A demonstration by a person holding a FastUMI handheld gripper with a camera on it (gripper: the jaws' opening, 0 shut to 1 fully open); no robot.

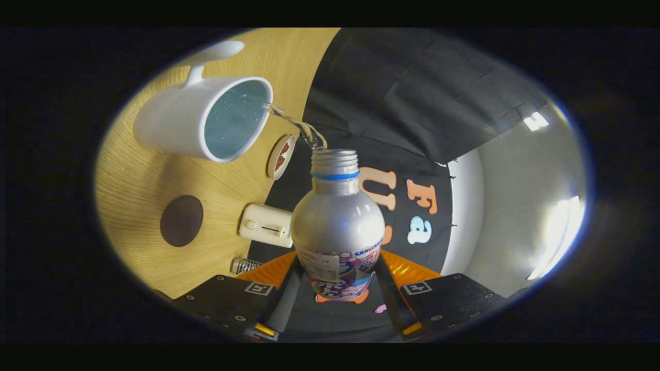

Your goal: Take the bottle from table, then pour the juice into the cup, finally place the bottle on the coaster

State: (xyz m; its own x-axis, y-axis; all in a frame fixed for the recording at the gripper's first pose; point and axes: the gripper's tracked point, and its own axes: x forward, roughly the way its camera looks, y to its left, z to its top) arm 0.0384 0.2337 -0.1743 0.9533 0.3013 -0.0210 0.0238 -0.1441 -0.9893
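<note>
Gripper [337, 288]: closed on the bottle, 1 finger pressing each side of its lower body, over the label.
Bottle [337, 226]: silver metal with a blue ring below the threaded neck and a printed label low on the body; cap off, held between the fingers and tipped so its mouth points at the cup.
Stream [296, 125]: clear liquid runs from the bottle's mouth in a thin arc and reaches the cup's rim.
Cup [203, 121]: white mug with a handle, on the table beyond the fingers; its inside looks pale blue and wet.
Table [134, 180]: light wood grain, bearing the cup and the other things.
Dark coaster [181, 220]: round, brown, flat on the table, apart from the cup.
Round disc [281, 156]: white rim with a reddish pattern, between the cup and the bottle's neck.
Cream box [265, 225]: small, with a knob, just beside the bottle's body.
Ribbed metal piece [245, 265]: small, near the left finger; what it is cannot be told.
</note>
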